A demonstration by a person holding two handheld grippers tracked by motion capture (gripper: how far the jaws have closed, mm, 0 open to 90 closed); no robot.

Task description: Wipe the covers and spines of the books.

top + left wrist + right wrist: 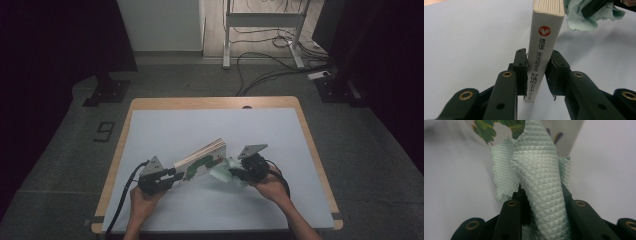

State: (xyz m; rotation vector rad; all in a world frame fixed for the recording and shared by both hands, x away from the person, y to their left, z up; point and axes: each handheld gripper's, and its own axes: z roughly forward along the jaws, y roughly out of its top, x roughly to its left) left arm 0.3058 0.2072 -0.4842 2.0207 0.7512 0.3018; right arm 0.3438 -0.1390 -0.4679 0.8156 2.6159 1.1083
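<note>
Two grippers work at one board book [201, 161] near the middle of the white table [210, 125]. Left of the book's cover, the left gripper [169, 177] has its jaws clamped on the spine end; in the left gripper view the book [543, 47] stands on edge between the fingers [521, 67], its spine facing the camera. Its long axis runs from that gripper up and away to the right, the far end tilted higher. At the book's right end, touching its illustrated cover, hangs a pale green embossed cloth [225, 171]. The right gripper [237, 173] is closed on this cloth [539, 182], which bulges out between the jaws.
</note>
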